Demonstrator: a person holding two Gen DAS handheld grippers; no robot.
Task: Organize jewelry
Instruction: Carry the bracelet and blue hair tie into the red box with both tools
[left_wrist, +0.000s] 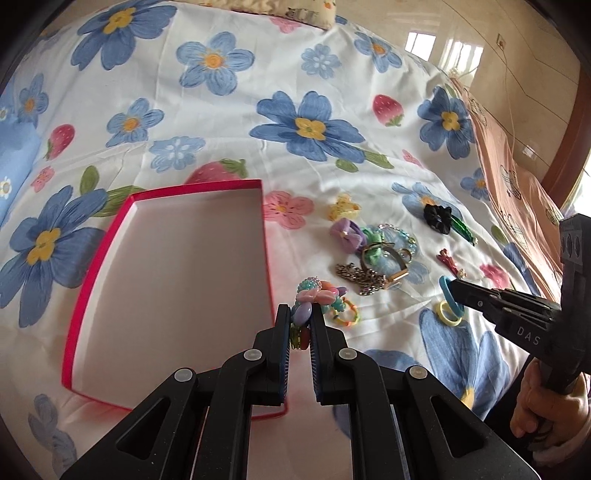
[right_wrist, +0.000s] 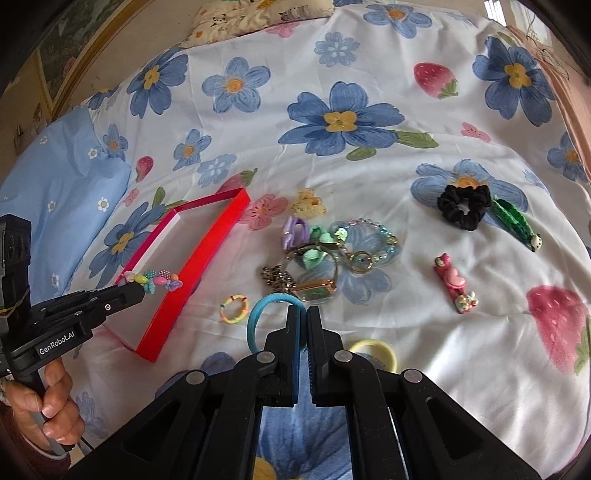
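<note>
My left gripper (left_wrist: 300, 312) is shut on a pastel bead bracelet (left_wrist: 317, 295) and holds it by the right wall of the red box (left_wrist: 92, 258), which has a white floor. The right wrist view shows that bracelet (right_wrist: 157, 279) hanging over the box (right_wrist: 207, 251). My right gripper (right_wrist: 303, 314) is shut on a blue hair tie (right_wrist: 258, 321), lifted just above the sheet; it also shows in the left wrist view (left_wrist: 448, 291). A yellow hair tie (right_wrist: 376, 350) lies beside it.
On the flowered bedsheet (right_wrist: 369, 55) lie a gold watch and chain (right_wrist: 314, 284), a bead bracelet (right_wrist: 373, 236), a purple clip (right_wrist: 293, 229), a black scrunchie (right_wrist: 463, 206), a green clip (right_wrist: 513, 221), a pink clip (right_wrist: 454, 284), a small multicoloured ring (right_wrist: 233, 308) and a yellow clip (right_wrist: 308, 203).
</note>
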